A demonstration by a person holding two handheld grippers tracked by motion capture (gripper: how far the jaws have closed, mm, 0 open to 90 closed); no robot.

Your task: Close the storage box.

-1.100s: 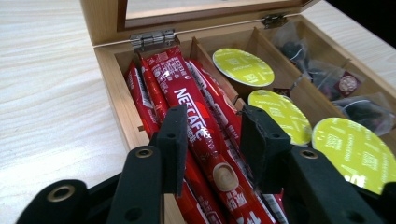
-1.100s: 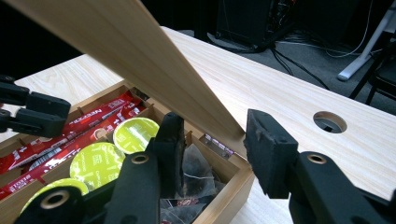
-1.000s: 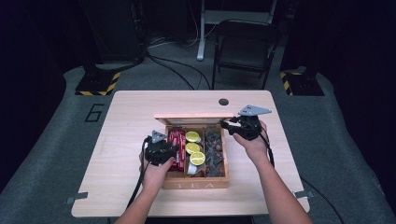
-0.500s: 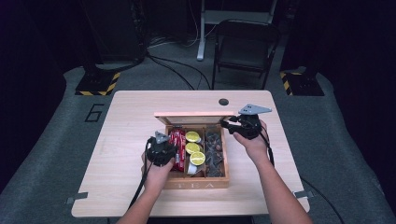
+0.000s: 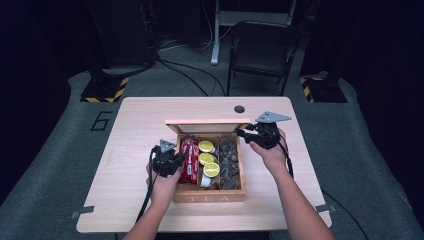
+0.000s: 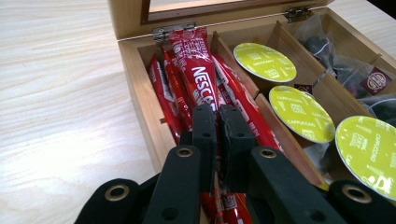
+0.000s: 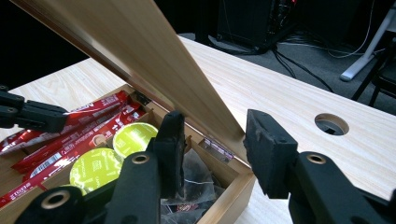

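Red glossy coffee sticks (image 6: pixel 198 84) fill the left compartment of the wooden tea box (image 5: pixel 210 197), and I have my left gripper (image 6: pixel 218 122) over them; its jaws have just been closing and now pinch one stick's near end. Round green-lidded capsules (image 6: pixel 301 112) crowd the middle slot beside it, dark tea sachets (image 6: pixel 355 77) beyond. Farther back, my right gripper (image 7: pixel 215 140) straddles the raised lid (image 7: pixel 154 70), jaws parted either side of its edge.

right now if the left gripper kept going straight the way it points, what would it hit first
Most likely the hinged back wall of the wooden box. The left gripper is shut on a red coffee stick and aims along the sticks' compartment, though depth is hard to judge.
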